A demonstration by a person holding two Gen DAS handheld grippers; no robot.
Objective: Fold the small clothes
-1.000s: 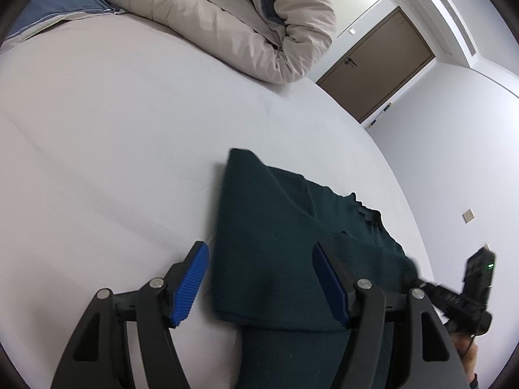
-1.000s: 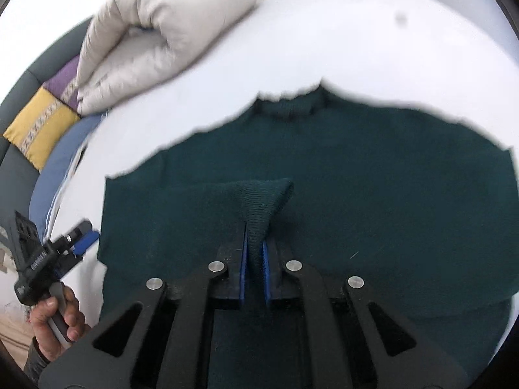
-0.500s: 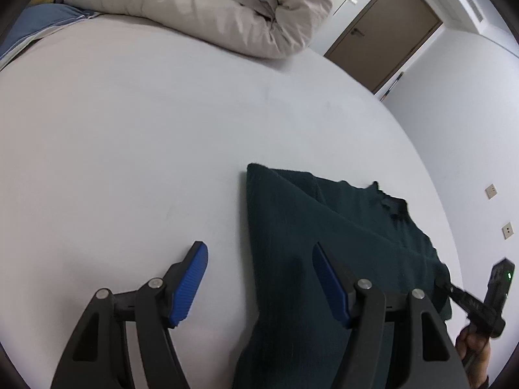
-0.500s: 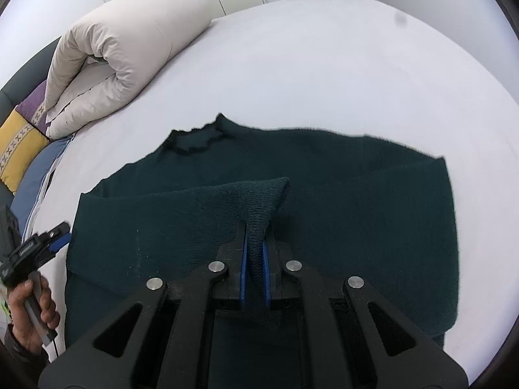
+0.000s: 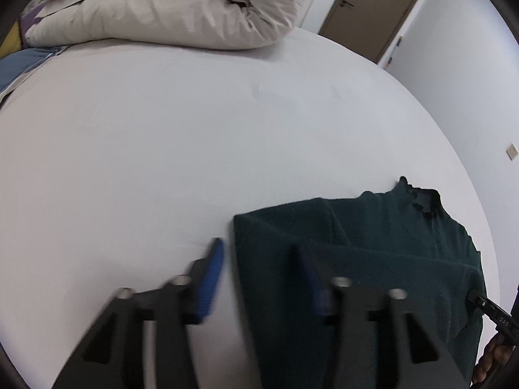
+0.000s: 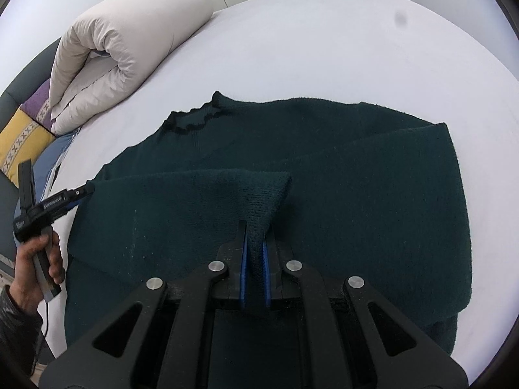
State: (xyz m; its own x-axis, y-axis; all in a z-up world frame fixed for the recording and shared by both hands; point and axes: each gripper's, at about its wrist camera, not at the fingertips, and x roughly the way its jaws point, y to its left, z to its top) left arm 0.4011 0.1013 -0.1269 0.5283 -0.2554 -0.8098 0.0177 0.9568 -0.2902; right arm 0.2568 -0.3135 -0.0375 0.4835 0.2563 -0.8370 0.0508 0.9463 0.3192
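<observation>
Bed (image 6: 340, 48): white sheet, broad and mostly bare, carrying everything listed below.

Duvet (image 6: 123, 48): cream, rolled into a thick bundle along the far edge of the bed; also seen in the left wrist view (image 5: 168, 9).

Sweater (image 6: 340, 178): dark green knit, lying on the near part of the bed with its neckline toward the far side. One layer is folded over the body, its folded edge running across the middle. In the left wrist view (image 5: 373, 243) its left edge lies between the left fingers.

Cushions (image 6: 22, 136): yellow and purple patchwork, at the bed's far left, beside a blue cloth (image 6: 48, 159).

Door (image 5: 373, 9): brown, shut, in the far wall.

Right gripper (image 6: 254, 256): fingers pressed together, pinching a raised peak of the sweater's folded layer.

Left gripper (image 5: 259, 278): blurred; fingers have just been closing, part-way spread, straddling the sweater's left edge, one finger over the sheet, the other over the knit. Pads not seen pressing the cloth.

Hand (image 6: 39, 259): grips the left gripper's handle, bottom left of the right wrist view.
</observation>
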